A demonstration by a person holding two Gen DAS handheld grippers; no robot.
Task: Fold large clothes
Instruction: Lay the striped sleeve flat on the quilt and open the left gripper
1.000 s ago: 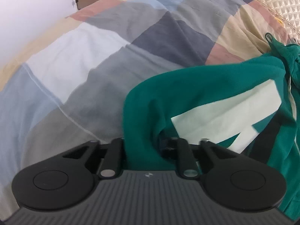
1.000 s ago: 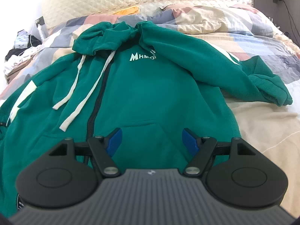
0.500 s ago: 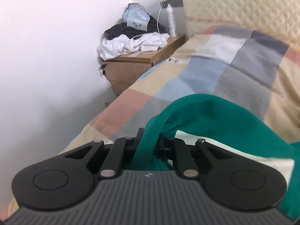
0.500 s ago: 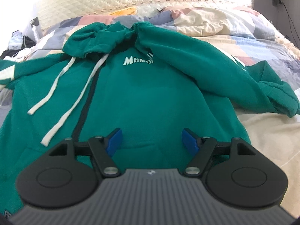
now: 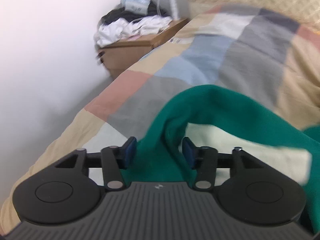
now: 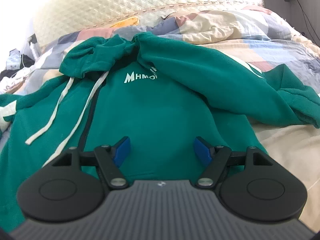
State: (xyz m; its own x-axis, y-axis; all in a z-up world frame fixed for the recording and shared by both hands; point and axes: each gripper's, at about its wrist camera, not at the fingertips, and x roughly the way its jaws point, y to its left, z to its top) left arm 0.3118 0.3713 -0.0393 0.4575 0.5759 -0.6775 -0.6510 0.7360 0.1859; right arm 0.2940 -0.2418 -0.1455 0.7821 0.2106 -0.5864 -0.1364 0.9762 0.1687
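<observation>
A green zip hoodie (image 6: 160, 108) lies face up on the bed, hood (image 6: 96, 60) at the far end, white drawstrings (image 6: 60, 104) trailing down its front. One sleeve (image 6: 230, 84) lies bent across the right side. My right gripper (image 6: 161, 150) hovers open over the lower front, nothing between its fingers. In the left wrist view the other green sleeve (image 5: 210, 108), with a white stripe, runs between the blue pads of my left gripper (image 5: 159, 152). Its jaws are opening and the pads stand apart from most of the cloth.
A patchwork quilt (image 5: 200, 64) covers the bed. A wooden nightstand (image 5: 130, 48) piled with clothes and a bottle stands at the far left by the white wall (image 5: 50, 40). A quilted cream headboard (image 6: 140, 0) runs along the back.
My left gripper carried the sleeve up and toward the nightstand side, then spread its jaws off the cloth. The right gripper drifted slightly over the hoodie front and stayed open.
</observation>
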